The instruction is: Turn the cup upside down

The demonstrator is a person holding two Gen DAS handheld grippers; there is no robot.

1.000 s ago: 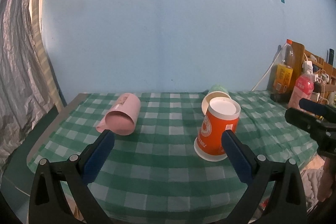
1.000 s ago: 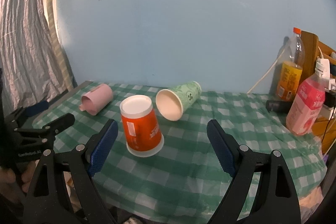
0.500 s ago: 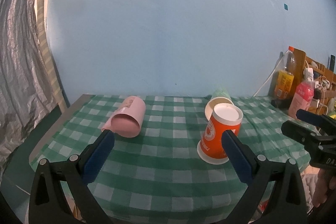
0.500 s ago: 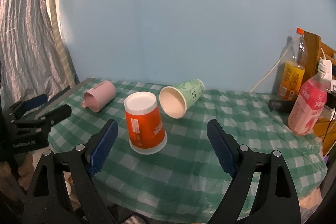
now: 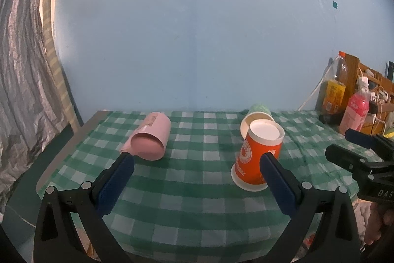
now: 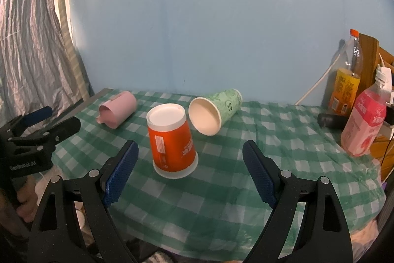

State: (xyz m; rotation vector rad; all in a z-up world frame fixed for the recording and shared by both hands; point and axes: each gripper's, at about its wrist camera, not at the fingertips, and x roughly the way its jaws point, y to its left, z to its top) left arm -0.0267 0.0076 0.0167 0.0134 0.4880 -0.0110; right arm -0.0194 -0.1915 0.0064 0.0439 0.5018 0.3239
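The counter (image 6: 246, 191) has a loose checked cloth, so a sloppy grab could drag it and send things rolling. The orange cup (image 6: 172, 139) already sits mouth-down mid-counter; the green cup (image 6: 216, 110) and pink cup (image 6: 118, 110) lie on their sides and could roll off if bumped. Left claw (image 5: 197, 179) and right claw (image 6: 190, 171) both gape wide, holding nothing.

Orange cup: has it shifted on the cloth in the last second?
No. The orange cup stands rim-down just left of the green cup's mouth as before; only the cameras drew back.
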